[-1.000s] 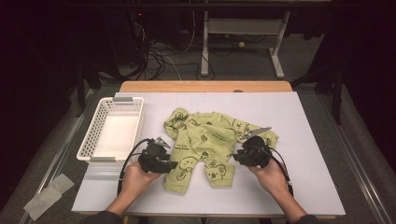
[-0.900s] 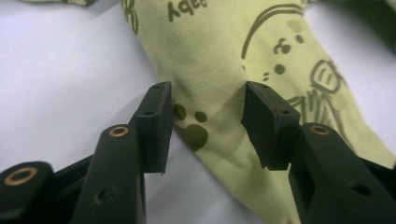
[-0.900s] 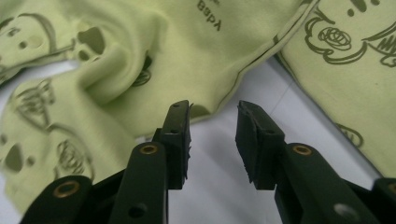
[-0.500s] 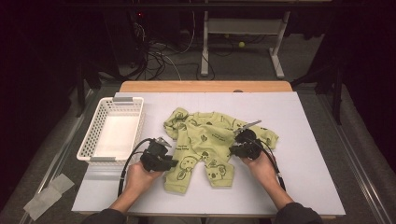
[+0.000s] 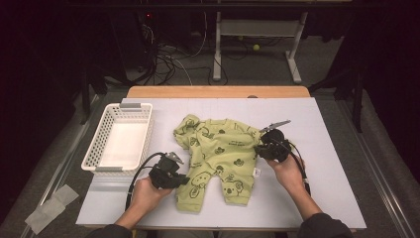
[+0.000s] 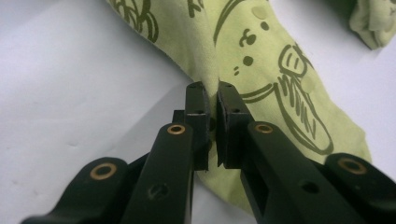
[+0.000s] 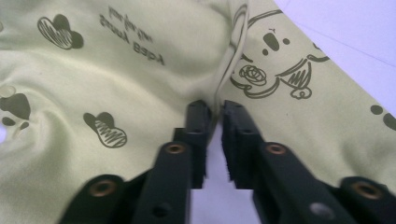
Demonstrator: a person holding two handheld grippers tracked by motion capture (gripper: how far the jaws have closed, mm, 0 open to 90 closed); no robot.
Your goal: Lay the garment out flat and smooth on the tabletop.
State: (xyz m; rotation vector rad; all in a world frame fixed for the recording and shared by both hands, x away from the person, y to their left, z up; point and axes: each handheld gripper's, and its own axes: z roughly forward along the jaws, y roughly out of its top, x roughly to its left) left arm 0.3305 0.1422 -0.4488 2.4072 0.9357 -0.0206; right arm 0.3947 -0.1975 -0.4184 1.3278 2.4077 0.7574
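Garment: pale green printed cotton baby romper (image 5: 219,156) flat on white counter (image 5: 327,148)
Left gripper (image 6: 211,100): jaws just closing, pinching leg edge
Right gripper (image 7: 215,114): jaws narrow, pinching side seam fold

Two handheld grippers, left gripper (image 5: 184,180) and right gripper (image 5: 258,148): matte black bodies, black cables (image 5: 136,173) looping back past the wrists, a grey three-cornered plate (image 5: 275,125) on top of each. Flat black jaws with brass-ringed pivots and small dark screws. Dark sleeves (image 5: 324,227) at both forearms.
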